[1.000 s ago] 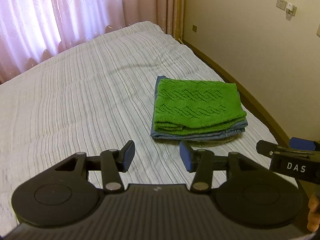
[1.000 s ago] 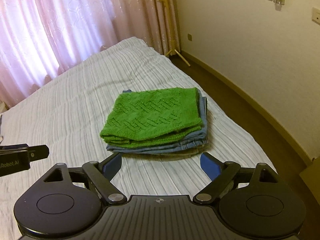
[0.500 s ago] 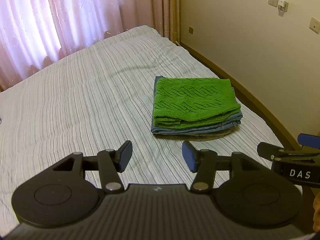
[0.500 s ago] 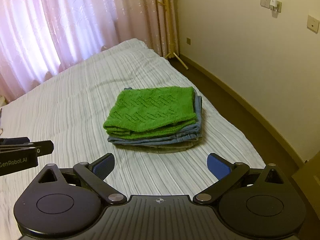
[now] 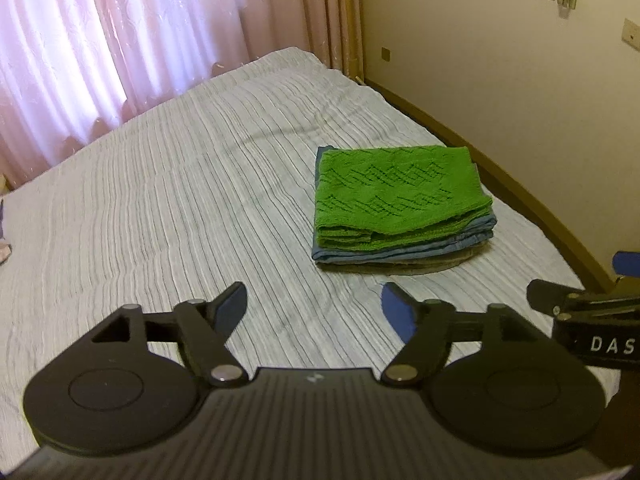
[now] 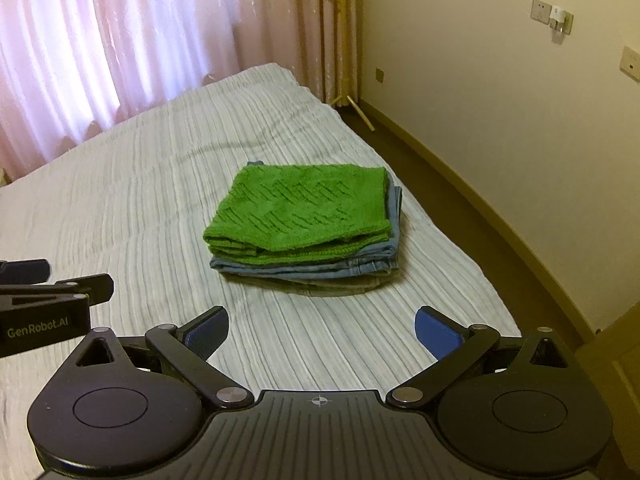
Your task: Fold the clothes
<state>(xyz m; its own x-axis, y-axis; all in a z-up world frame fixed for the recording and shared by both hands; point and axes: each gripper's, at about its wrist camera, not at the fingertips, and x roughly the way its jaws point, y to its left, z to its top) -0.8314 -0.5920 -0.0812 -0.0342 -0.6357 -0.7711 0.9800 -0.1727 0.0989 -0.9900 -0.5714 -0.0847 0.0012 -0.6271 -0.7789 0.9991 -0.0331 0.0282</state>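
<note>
Left tongs (image 5: 314,308) sit low over the striped bedspread (image 5: 168,208), jaws spread wide apart, nothing between them, blue-faced fingers (image 5: 394,314) pointing toward the far end of the bed. Right tongs (image 6: 322,330) are held level alongside, jaws likewise wide apart and empty; each tool's tip shows at the edge of the other's view, so the two are side by side and not touching. Folded green knit sweater (image 5: 396,196) lies on top of folded blue jeans (image 5: 404,250), which in turn rest on a flatter olive-brown garment (image 5: 436,264); the stack sits on the bedspread near the bed's right edge, ahead of both tongs and well clear of them. From the right wrist view the sweater (image 6: 300,212) is square on the jeans (image 6: 312,266), folded edges facing the camera. Pink curtain (image 6: 120,40) hangs behind the head of the bed; a wooden stand (image 6: 348,40) is in the corner; cream wall (image 6: 500,100) with a wall socket (image 6: 542,10) runs along the right, dark floor (image 6: 460,216) between it and the bed. Nothing lies between tongs and stack. Versus one second ago: both tongs have pulled back from the stack, which appears smaller and farther away; the left tongs' jaws have widened, and the stack itself is unchanged.
</note>
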